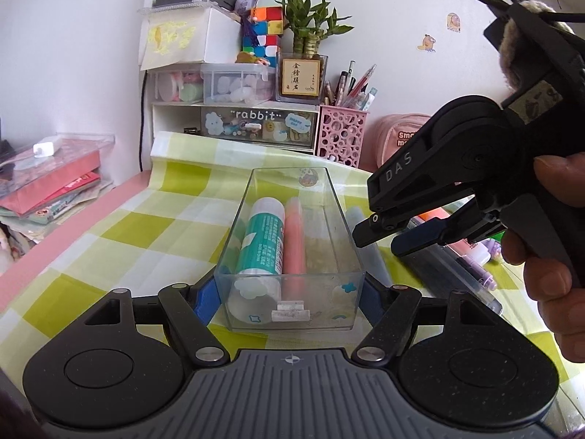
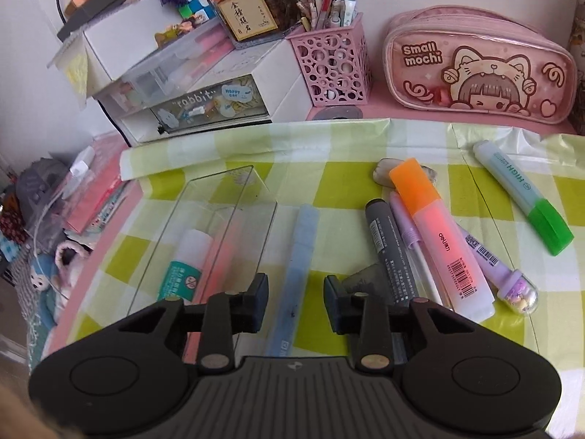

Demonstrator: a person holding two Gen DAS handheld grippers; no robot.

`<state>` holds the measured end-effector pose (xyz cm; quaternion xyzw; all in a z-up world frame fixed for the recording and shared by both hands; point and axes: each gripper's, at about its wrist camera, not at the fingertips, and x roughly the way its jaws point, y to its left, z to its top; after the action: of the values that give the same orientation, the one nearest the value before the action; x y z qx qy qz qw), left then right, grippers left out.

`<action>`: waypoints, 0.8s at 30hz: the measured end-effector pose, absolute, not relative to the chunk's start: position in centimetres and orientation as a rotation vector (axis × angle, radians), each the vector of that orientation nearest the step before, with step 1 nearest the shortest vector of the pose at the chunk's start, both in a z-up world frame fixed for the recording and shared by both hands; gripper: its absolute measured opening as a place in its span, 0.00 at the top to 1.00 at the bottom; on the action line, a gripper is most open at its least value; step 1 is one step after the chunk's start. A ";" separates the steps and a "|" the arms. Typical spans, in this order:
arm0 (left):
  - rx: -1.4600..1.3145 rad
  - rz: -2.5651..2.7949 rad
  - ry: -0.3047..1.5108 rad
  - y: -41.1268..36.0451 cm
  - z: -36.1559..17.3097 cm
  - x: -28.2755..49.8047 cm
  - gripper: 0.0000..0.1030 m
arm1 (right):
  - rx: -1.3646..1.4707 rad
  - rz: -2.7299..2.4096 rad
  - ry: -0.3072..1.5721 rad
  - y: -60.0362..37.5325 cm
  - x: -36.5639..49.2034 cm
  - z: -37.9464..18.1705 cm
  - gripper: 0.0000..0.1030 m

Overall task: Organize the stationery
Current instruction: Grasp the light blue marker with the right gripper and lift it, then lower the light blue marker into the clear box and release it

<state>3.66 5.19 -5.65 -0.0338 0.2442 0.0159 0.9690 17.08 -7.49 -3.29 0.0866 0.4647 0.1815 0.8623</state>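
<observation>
The clear plastic rectangular tray [image 1: 289, 256] stands on the checked bench [image 1: 120, 241], long axis running away, clamped between the left tongs [image 1: 289, 300]. Only the right view shows the right tongs [image 2: 296, 301] apart, seemingly above a pale blue ruler [image 2: 296, 274].

Home study desk, likely a kid's room. Pink desktop [image 2: 402, 115] under green checked cloth [image 2: 347, 183]. At 12 o'clock: pink pen holder [image 2: 334, 69], "rabbit" drawer box [image 2: 204, 106], puzzle cube [image 1: 265, 31], potted plant [image 1: 310, 18]. Cat pencil case [image 2: 479, 66] at 1 o'clock; wall stickers [image 1: 427, 43].
</observation>
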 end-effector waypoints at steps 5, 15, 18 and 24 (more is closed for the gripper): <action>-0.063 0.032 0.492 5.1 -5.7 3.7 0.30 | 0.146 0.379 0.982 -6.6 17.5 -3.8 0.87; -0.052 0.036 0.492 4.9 -5.7 3.7 0.30 | 0.342 0.403 0.988 -8.8 17.2 -4.2 0.88; -0.047 0.037 0.492 4.8 -5.7 3.7 0.30 | 0.368 0.394 0.979 -9.2 17.1 -4.1 0.88; -0.024 0.040 0.497 4.5 -5.8 3.7 0.30 | 0.367 0.382 0.965 -9.3 16.8 -3.9 0.88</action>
<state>3.68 4.52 -5.80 -0.0117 0.2458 0.0200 0.9690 16.77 -9.29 -3.92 0.1745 0.4585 0.1814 0.8523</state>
